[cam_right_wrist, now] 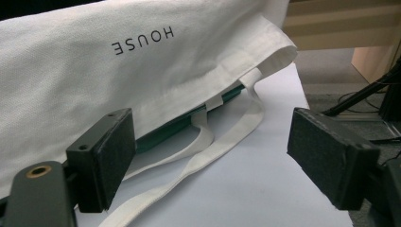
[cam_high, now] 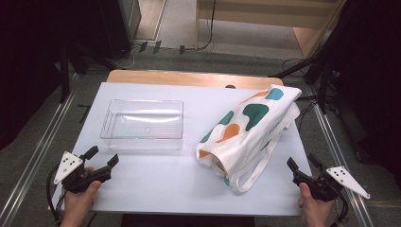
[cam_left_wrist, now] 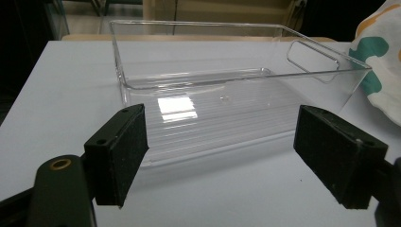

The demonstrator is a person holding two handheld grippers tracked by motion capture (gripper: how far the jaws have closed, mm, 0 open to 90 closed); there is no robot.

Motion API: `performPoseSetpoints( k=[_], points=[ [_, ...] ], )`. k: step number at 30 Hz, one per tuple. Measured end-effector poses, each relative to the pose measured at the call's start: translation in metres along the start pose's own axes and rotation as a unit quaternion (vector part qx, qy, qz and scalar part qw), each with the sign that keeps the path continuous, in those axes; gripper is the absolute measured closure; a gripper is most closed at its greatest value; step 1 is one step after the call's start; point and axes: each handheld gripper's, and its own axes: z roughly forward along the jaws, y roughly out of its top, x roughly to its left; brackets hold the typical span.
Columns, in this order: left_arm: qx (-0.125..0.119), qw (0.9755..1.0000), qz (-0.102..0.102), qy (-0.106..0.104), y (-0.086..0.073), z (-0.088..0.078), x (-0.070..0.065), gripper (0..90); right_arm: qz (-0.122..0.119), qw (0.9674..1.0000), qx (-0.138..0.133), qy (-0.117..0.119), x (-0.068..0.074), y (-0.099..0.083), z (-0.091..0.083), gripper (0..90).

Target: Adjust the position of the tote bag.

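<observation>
Two grippers are under my control, both at the near edge of the white table. I take the clear plastic bin as my landmark. It sits on the table's left half, upright and with nothing in it, a handle cut-out in its end wall.

My left gripper rests just in front of the bin's near left corner, apart from it. In the left gripper view its jaws stand spread wide, with the bin's near wall showing between them and nothing pinched.

To the right of the bin, close beside it but not touching, lies the white tote bag with teal and orange patches. It lies on its side, its mouth towards me and its straps trailing on the table.

My right gripper sits well to the right of the bin, just beyond the straps. Its jaws are spread wide too, gripping nothing; the right gripper view shows a dark green item inside the bag's mouth.
</observation>
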Motion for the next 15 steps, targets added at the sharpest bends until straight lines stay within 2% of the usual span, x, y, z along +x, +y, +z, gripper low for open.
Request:
performPoseSetpoints(
  k=[2, 4, 5, 8, 9, 10, 11, 12, 15],
  points=[
    [0.000, 1.0000, -0.001, -0.005, 0.001, 0.001, -0.002, 19.4, 0.001, 1.0000, 0.000, -0.002, 0.000, 0.000, -0.001, 17.7],
    [-0.002, 0.9999, 0.005, -0.015, 0.002, 0.005, -0.014, 19.4, 0.013, 0.9999, -0.002, -0.002, 0.002, -0.001, -0.003, 20.6],
    [-0.002, 0.9999, 0.005, -0.015, 0.002, 0.005, -0.014, 19.4, 0.013, 0.9999, -0.002, -0.002, 0.002, -0.001, -0.003, 20.6],
    [-0.005, 0.9996, 0.012, -0.024, 0.006, 0.007, -0.029, 19.4, 0.002, 1.0000, -0.002, -0.005, 0.009, 0.002, -0.002, 25.6],
    [-0.005, 0.9996, 0.012, -0.024, 0.006, 0.007, -0.029, 19.4, 0.002, 1.0000, -0.002, -0.005, 0.009, 0.002, -0.002, 25.6],
    [-0.005, 0.9995, 0.018, -0.027, 0.009, 0.009, -0.039, 19.4, 0.000, 1.0000, -0.002, 0.000, 0.013, 0.002, -0.001, 28.1],
    [-0.005, 0.9995, 0.018, -0.027, 0.009, 0.009, -0.039, 19.3, 0.000, 1.0000, -0.002, 0.000, 0.013, 0.002, -0.001, 28.1],
    [-0.004, 0.9994, 0.027, -0.021, 0.012, 0.010, -0.047, 19.3, 0.003, 1.0000, 0.000, 0.009, 0.017, 0.002, 0.001, 32.3],
    [-0.008, 0.9989, 0.037, -0.029, 0.016, 0.011, -0.056, 19.2, 0.001, 0.9998, 0.002, 0.019, 0.022, 0.001, 0.003, 35.1]
  ],
)
